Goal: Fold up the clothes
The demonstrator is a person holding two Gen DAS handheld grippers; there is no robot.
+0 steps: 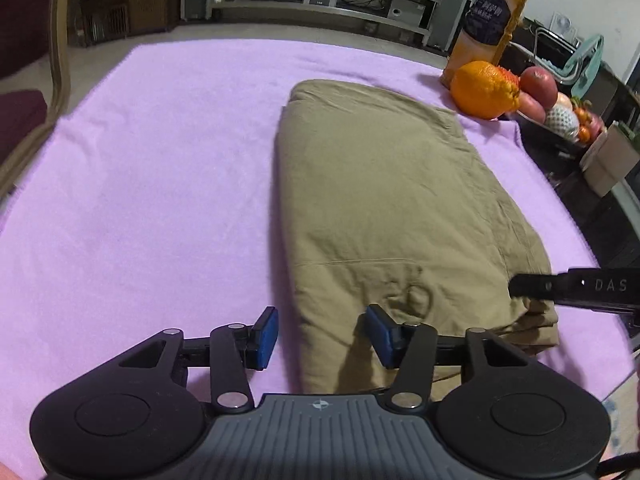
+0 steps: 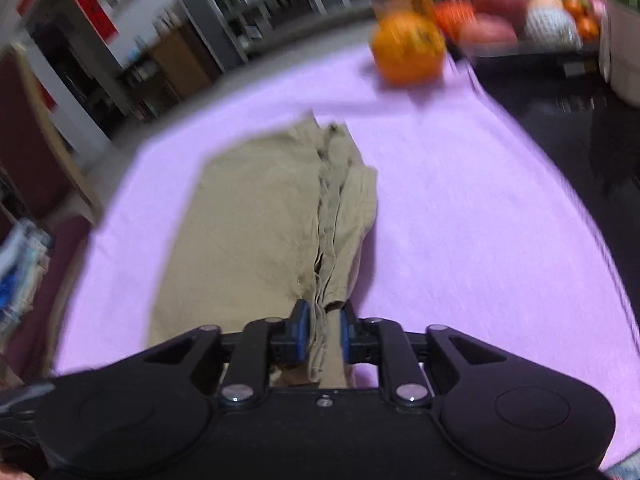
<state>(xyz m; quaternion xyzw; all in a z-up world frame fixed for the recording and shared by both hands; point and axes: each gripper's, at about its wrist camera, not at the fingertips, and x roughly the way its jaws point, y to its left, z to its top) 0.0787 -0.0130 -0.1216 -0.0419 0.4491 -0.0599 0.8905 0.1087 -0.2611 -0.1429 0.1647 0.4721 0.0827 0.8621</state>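
Observation:
A khaki garment [image 1: 384, 200] lies folded lengthwise on the purple cloth [image 1: 160, 160]. My left gripper [image 1: 322, 334] is open and empty, its blue pads [image 1: 266, 336] straddling the garment's near left edge. My right gripper [image 2: 324, 334] is shut on the bunched layered edge of the garment [image 2: 256, 224] at its near right corner. Its black finger [image 1: 576, 286] shows at the right of the left wrist view. The right wrist view is motion-blurred.
An orange [image 1: 486, 90], a juice bottle [image 1: 490, 20] and a tray of fruit [image 1: 560, 112] stand at the far right corner of the cloth. A dark table top [image 2: 560, 120] lies beyond the cloth's right edge. A chair [image 2: 36, 148] stands at the left.

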